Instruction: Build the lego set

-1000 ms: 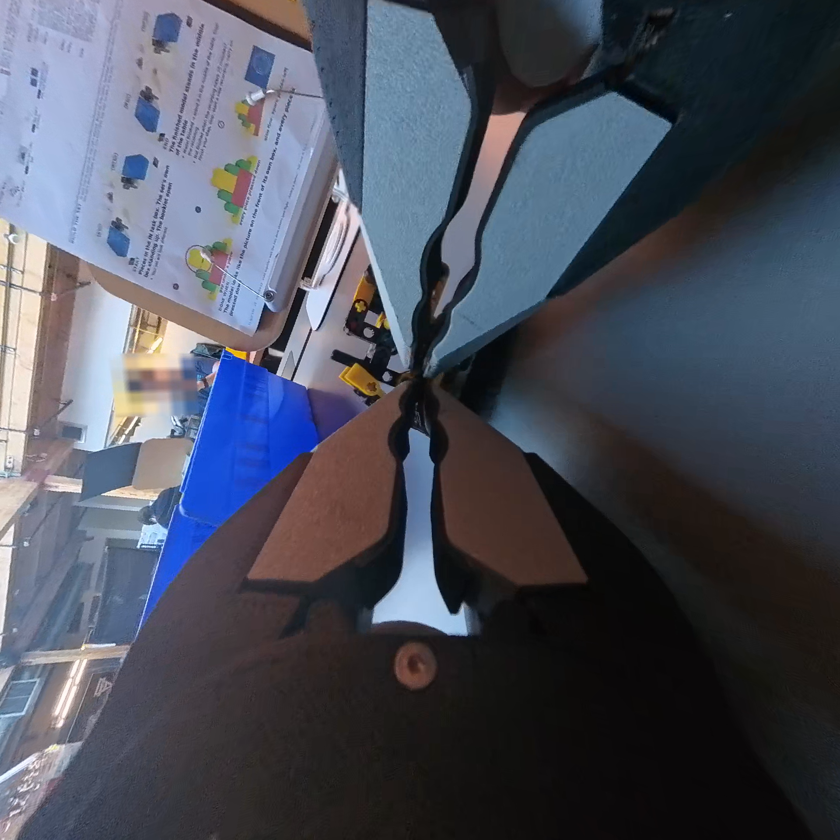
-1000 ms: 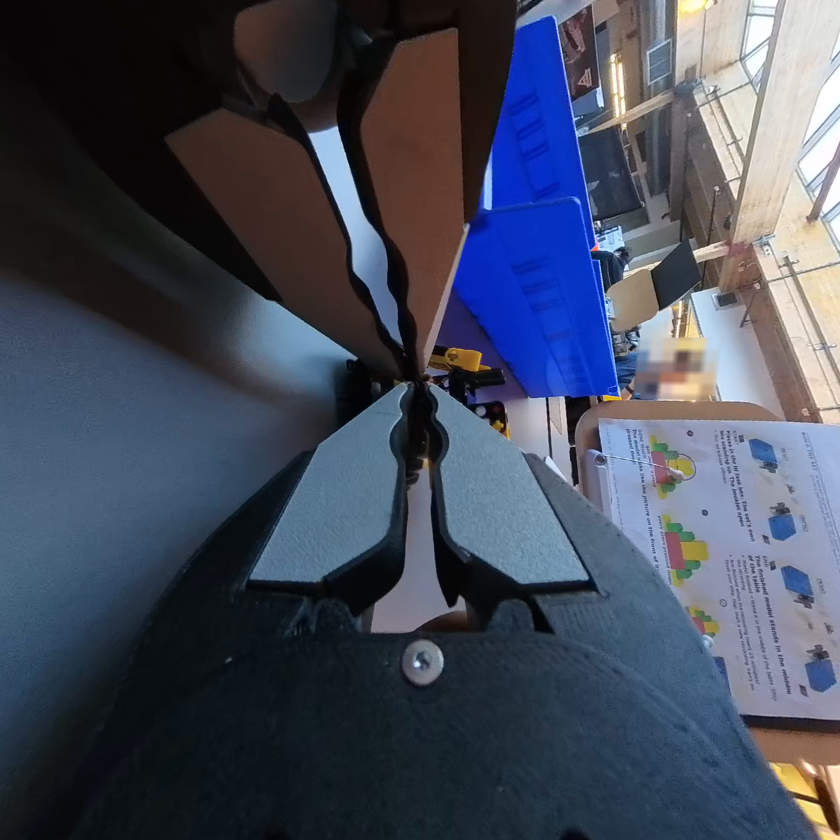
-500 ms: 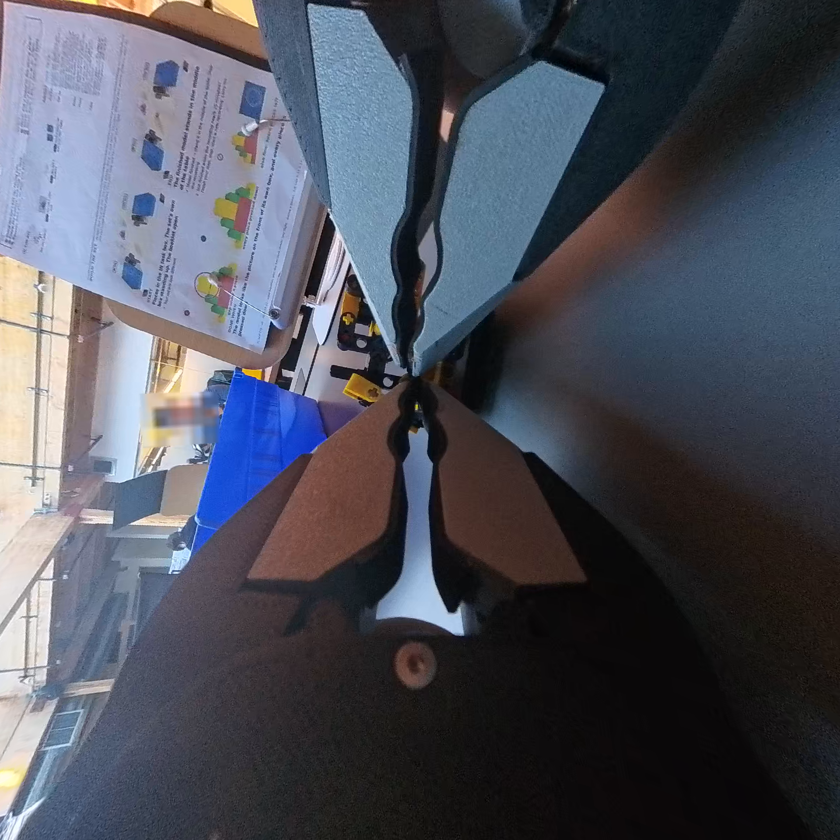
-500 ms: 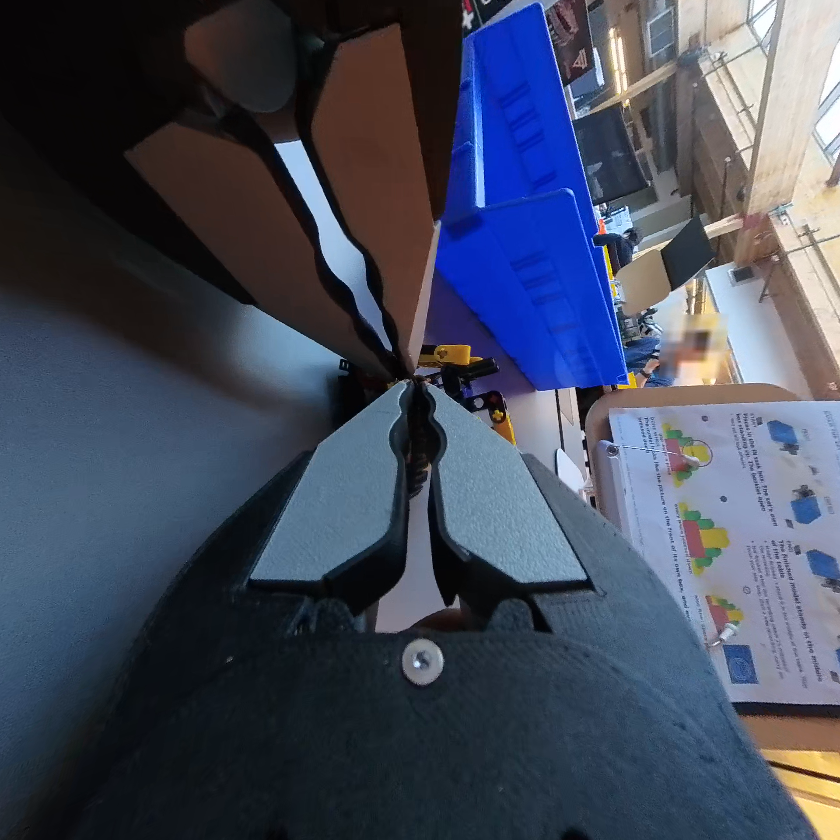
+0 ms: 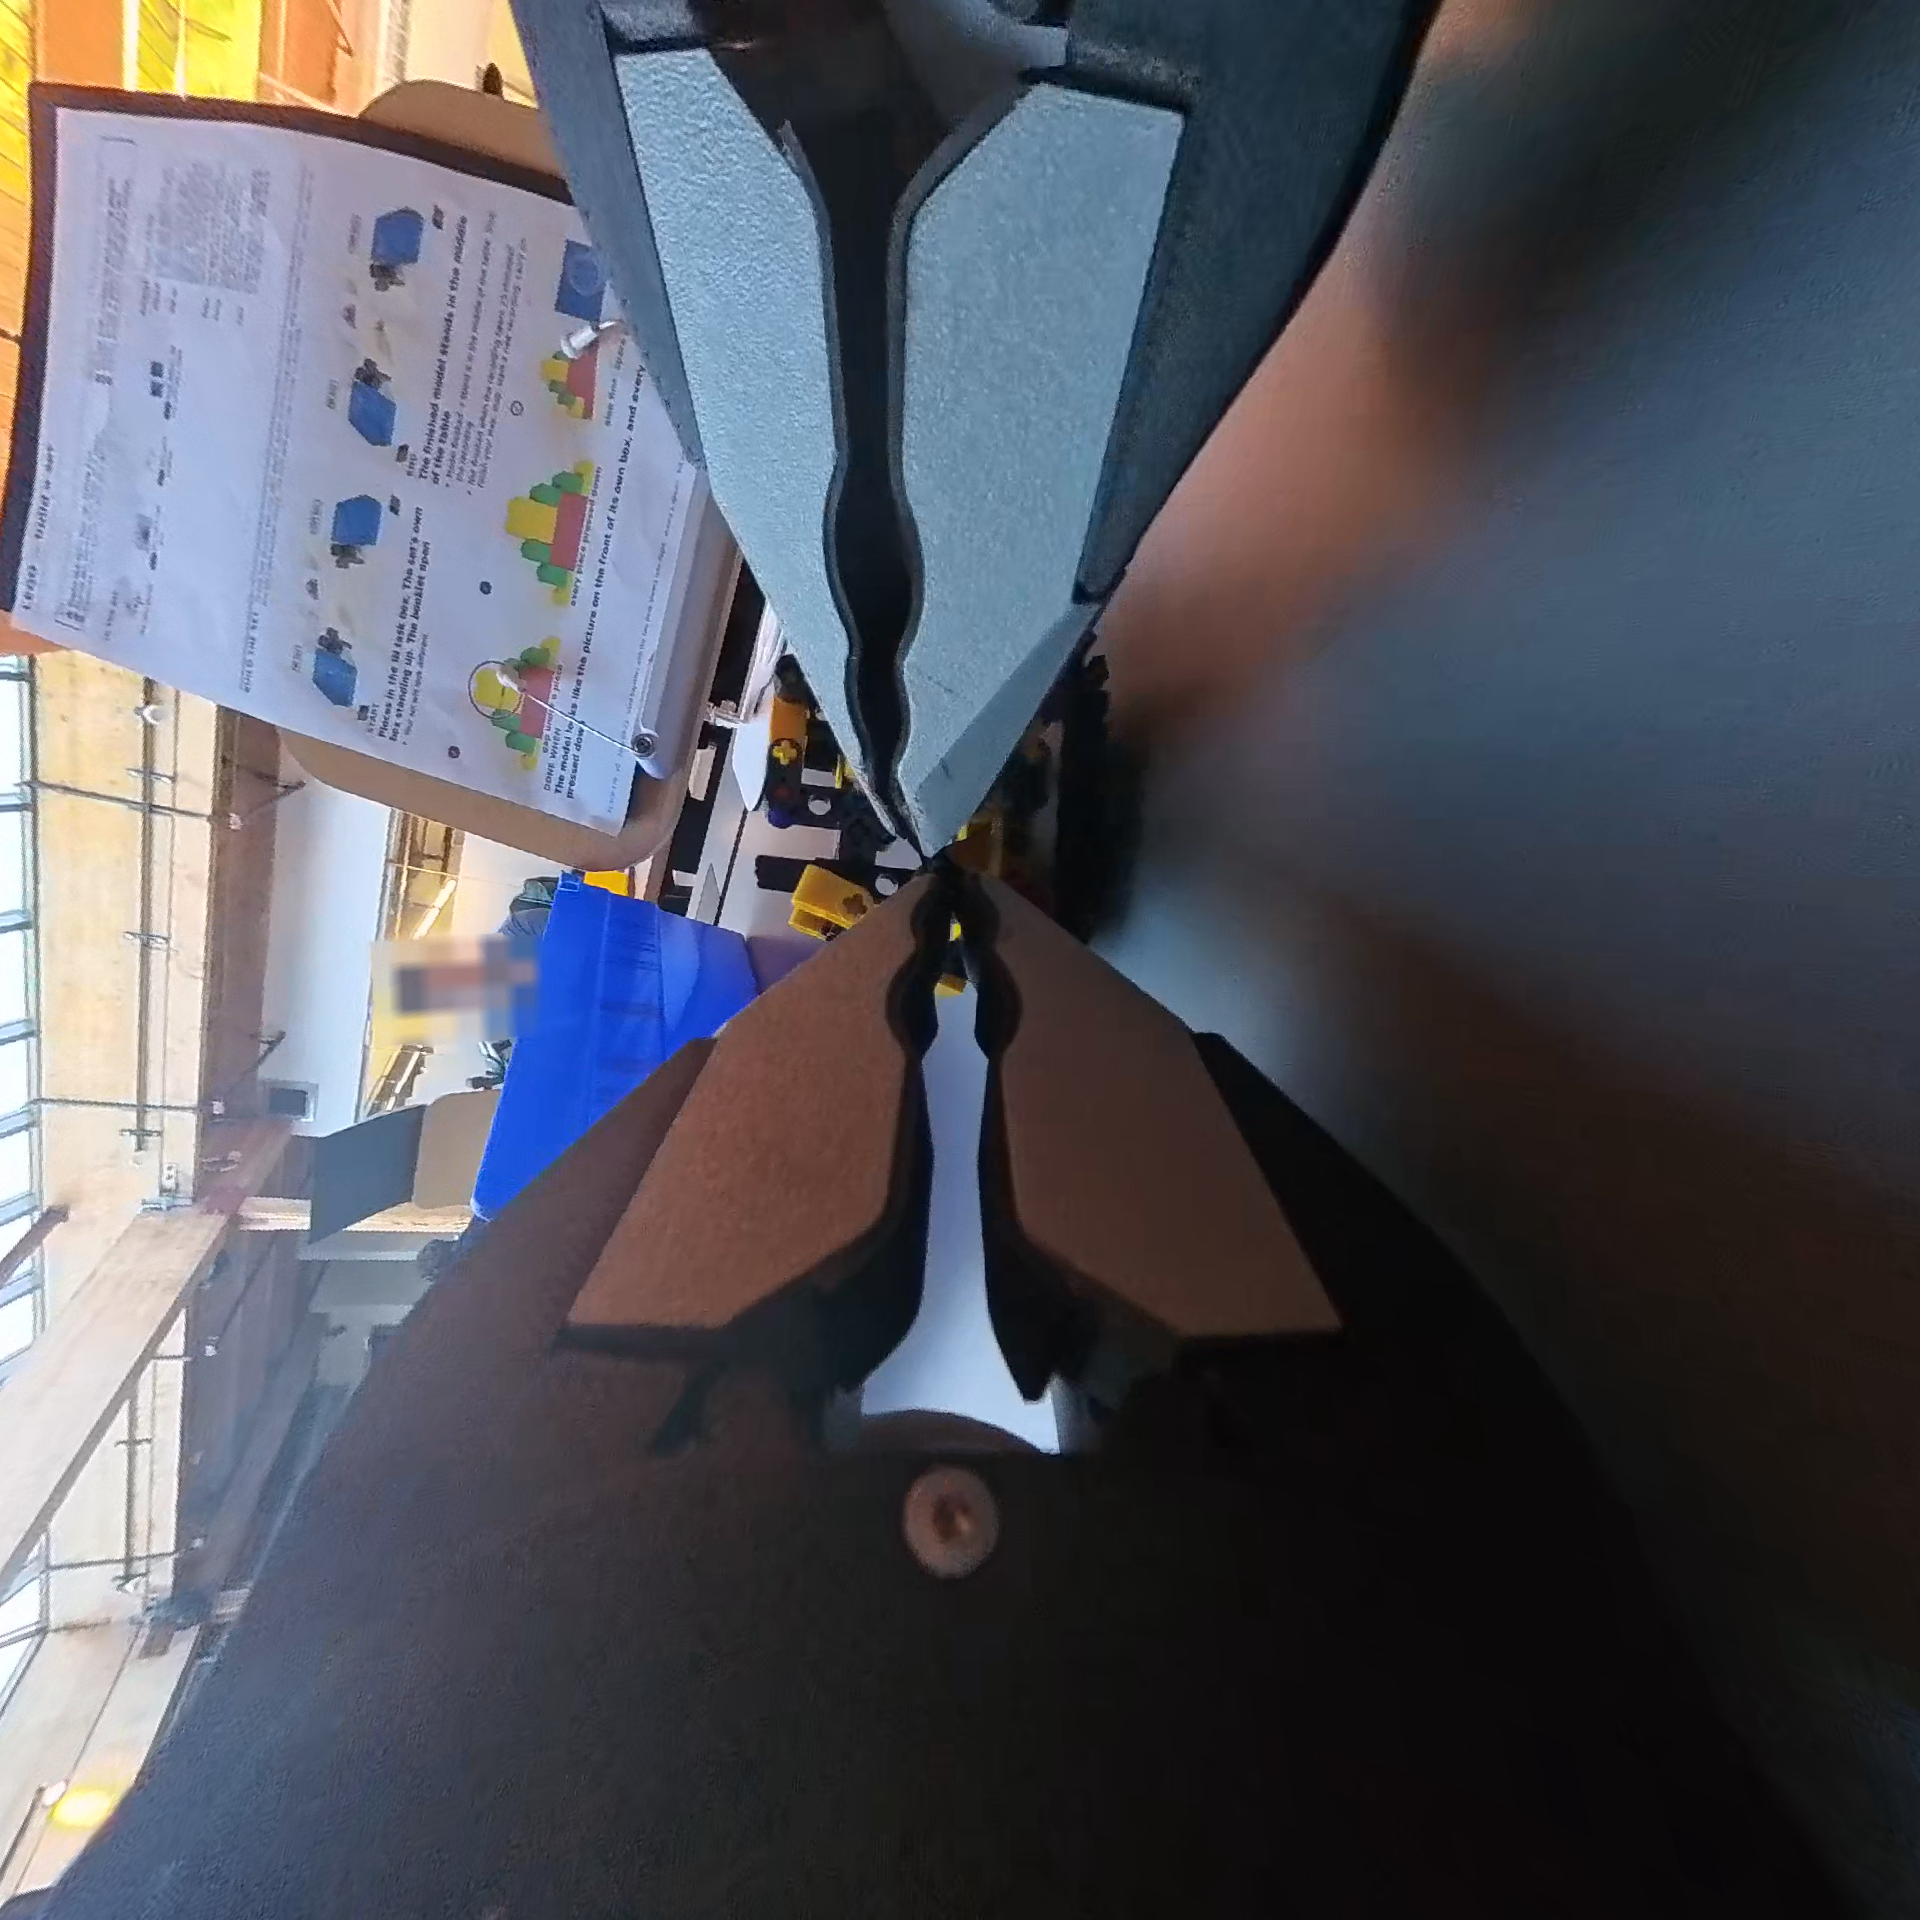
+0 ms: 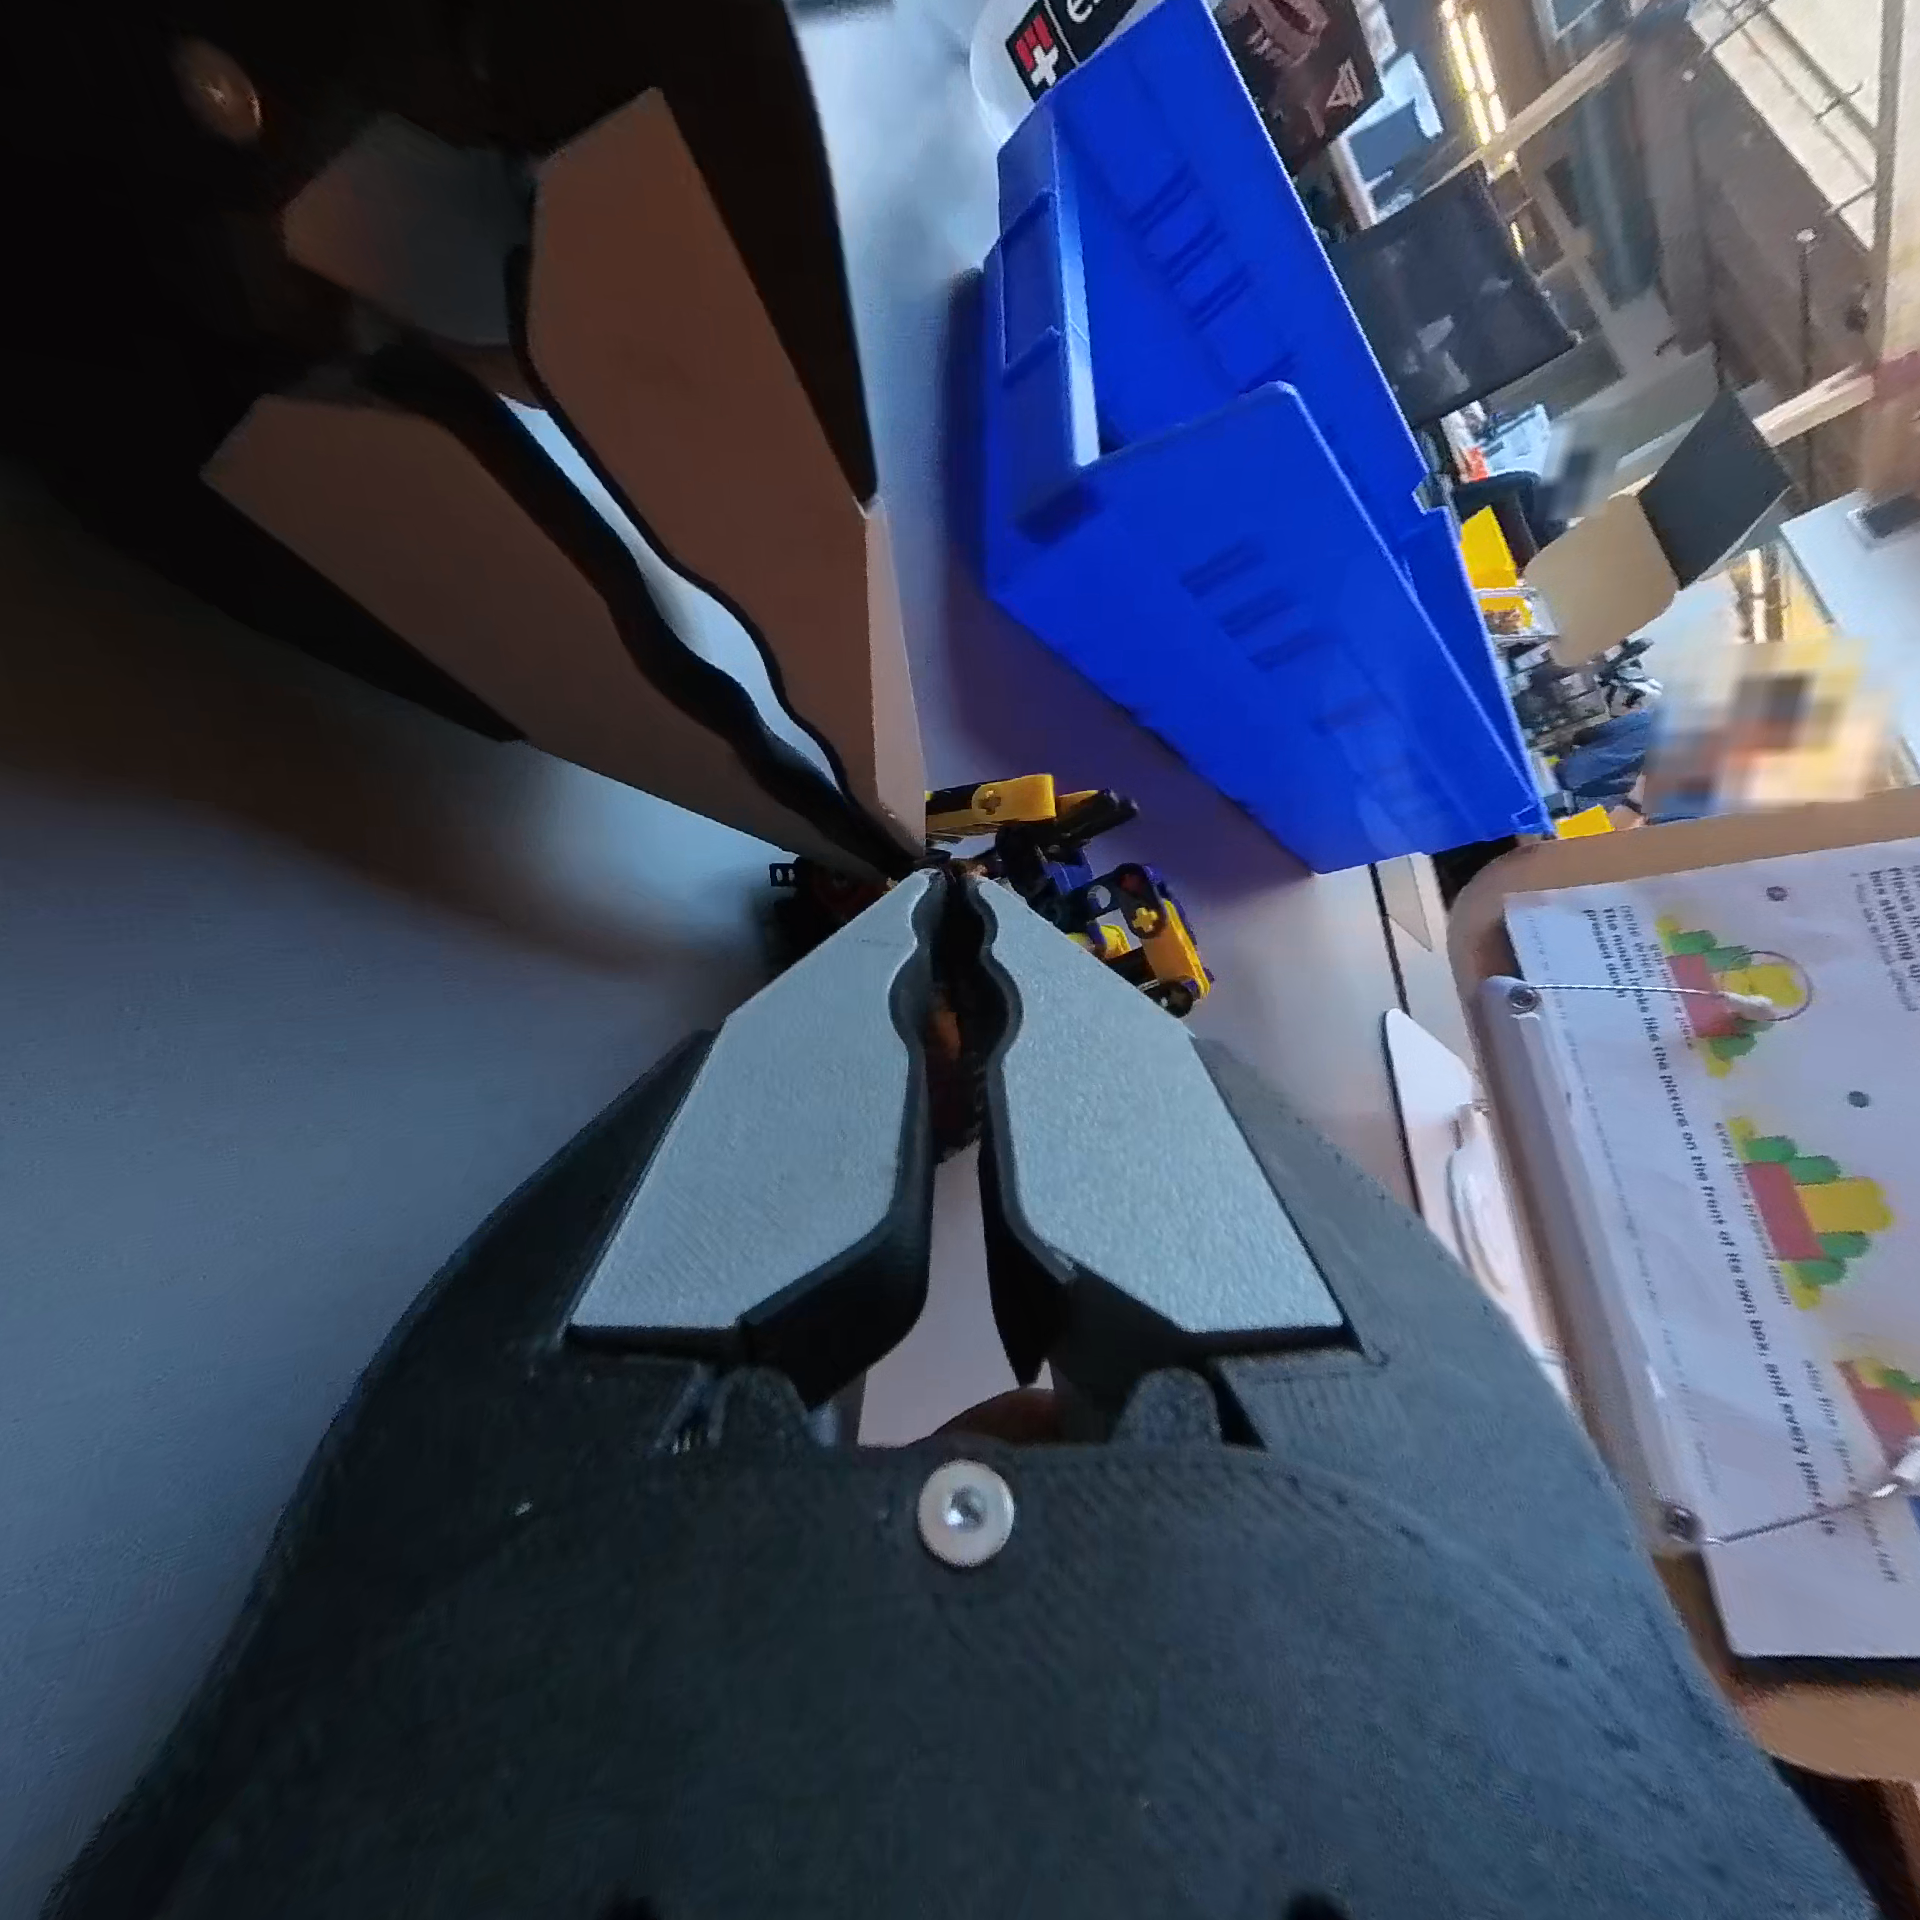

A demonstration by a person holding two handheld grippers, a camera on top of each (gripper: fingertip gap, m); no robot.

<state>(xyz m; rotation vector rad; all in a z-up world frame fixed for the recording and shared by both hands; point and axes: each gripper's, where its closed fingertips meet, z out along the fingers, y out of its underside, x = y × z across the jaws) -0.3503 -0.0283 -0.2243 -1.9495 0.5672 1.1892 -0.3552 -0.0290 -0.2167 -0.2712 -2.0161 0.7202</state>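
Printed text on instruction sheet (image 5: 312,416) at 10 o'clock; logo lettering on box (image 6: 1091,42) at 12 o'clock behind blue bin (image 6: 1247,520)

1. A pale grey-white table (image 6: 260,1039) fills the near ground, in soft shadow.
2. A blue plastic bin (image 6: 1226,540) stands on it, and a printed sheet on a wooden board (image 5: 343,416) is propped nearby.
3. Beyond, wooden beams (image 5: 94,1382) and tall windows (image 5: 16,1039) let in bright daylight.
4. A dark monitor (image 6: 1455,301) and cluttered desks sit farther off.
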